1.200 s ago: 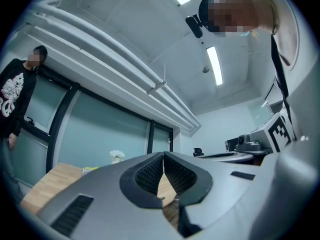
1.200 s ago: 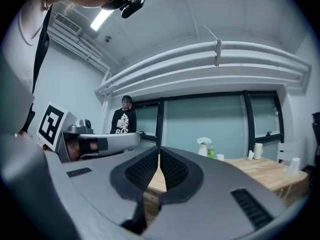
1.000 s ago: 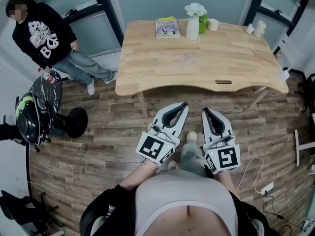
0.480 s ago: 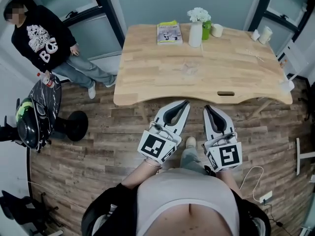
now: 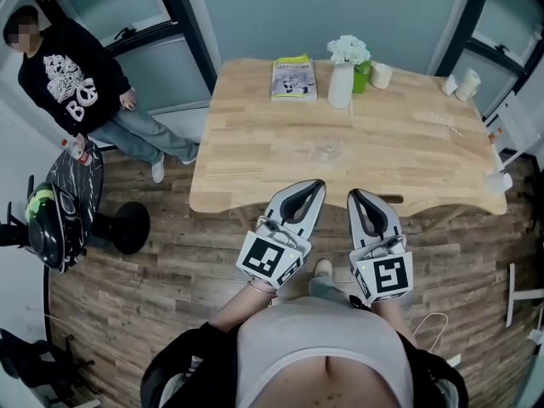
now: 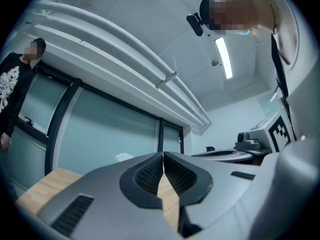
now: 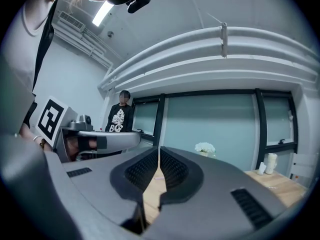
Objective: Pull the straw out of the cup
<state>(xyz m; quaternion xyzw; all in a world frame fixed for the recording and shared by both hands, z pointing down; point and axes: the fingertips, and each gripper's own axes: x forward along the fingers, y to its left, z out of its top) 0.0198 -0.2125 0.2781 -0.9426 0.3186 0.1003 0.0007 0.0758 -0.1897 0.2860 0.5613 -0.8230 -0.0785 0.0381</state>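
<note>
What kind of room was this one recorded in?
Likely an office or studio room: a wooden table with a book and flower vase, glass partition walls in dark frames, strip ceiling lights.

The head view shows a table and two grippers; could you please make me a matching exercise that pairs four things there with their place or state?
Things:
1. book
2. vase
3. clear cup
4. left gripper

Places or states:
A. jaws shut, nothing between them
B. stands alone near the middle of the table
C. holds white flowers
D. lies flat near the table's far edge, left of the vase

Pairs: 1-D, 2-C, 3-B, 4-A
</note>
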